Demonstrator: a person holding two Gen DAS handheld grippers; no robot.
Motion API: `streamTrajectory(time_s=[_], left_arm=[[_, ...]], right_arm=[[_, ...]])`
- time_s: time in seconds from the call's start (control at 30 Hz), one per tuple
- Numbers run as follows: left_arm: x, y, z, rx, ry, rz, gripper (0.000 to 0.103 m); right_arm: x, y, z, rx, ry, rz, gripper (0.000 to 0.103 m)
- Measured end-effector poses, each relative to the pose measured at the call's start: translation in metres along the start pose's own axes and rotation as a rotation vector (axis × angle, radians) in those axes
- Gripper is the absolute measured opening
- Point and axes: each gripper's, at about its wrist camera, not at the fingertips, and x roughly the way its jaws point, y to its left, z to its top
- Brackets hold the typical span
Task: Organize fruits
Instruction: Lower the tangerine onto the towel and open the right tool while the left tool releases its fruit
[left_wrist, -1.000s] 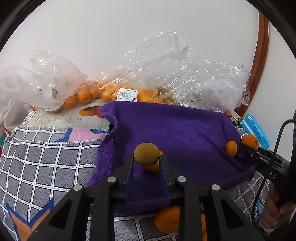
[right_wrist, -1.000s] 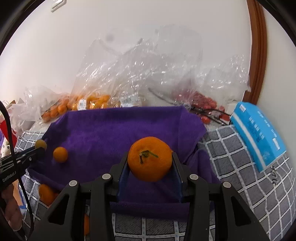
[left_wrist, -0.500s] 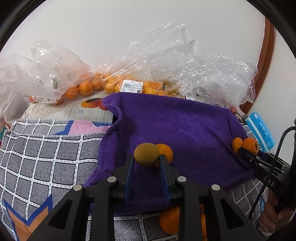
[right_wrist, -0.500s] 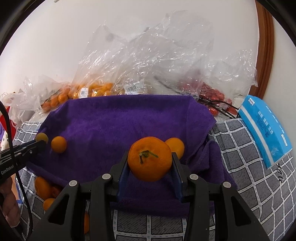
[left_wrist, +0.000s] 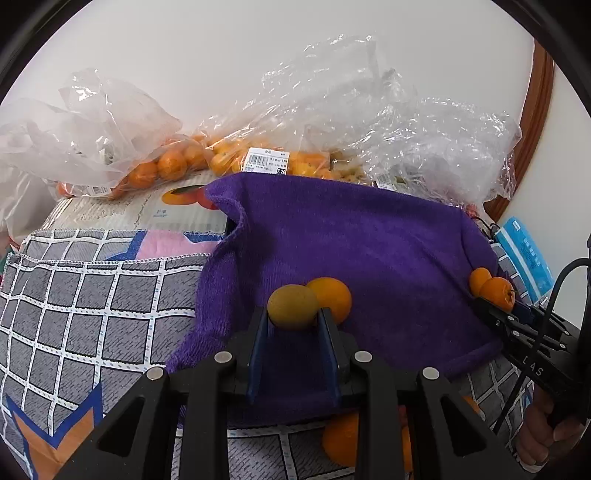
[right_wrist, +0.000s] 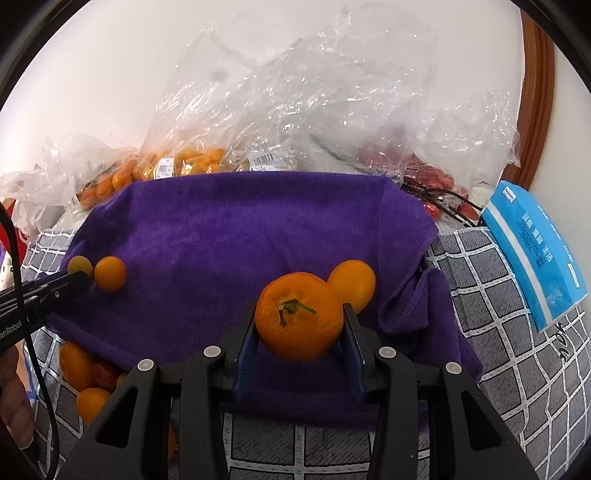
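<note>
We hold a greenish fruit (left_wrist: 291, 306) in the left tongs (left_wrist: 291, 325) and a tangerine (right_wrist: 299, 315) in the right tongs (right_wrist: 300, 332), both clamped above the purple towel (right_wrist: 240, 229), each probably needing gentle release beside its matching fruit.

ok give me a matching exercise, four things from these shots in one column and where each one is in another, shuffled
Things:
1. greenish-brown round fruit
2. stemmed orange mandarin
3. blue paper packet
4. clear plastic bags of oranges

Places:
a. on the checked cloth, right of the purple towel
b. in the left gripper
c. behind the towel, by the wall
d. in the right gripper

Pairs: 1-b, 2-d, 3-a, 4-c
</note>
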Motion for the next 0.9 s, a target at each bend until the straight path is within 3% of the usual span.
streamTrajectory(time_s=[0.9], left_arm=[[0.0042,-0.0016,-0.0005,0.007,0.025,-0.005,0.027]], right_arm=[[0.0068,-0.0013,-0.0021,-0.006,0.030,-0.006,0.043]])
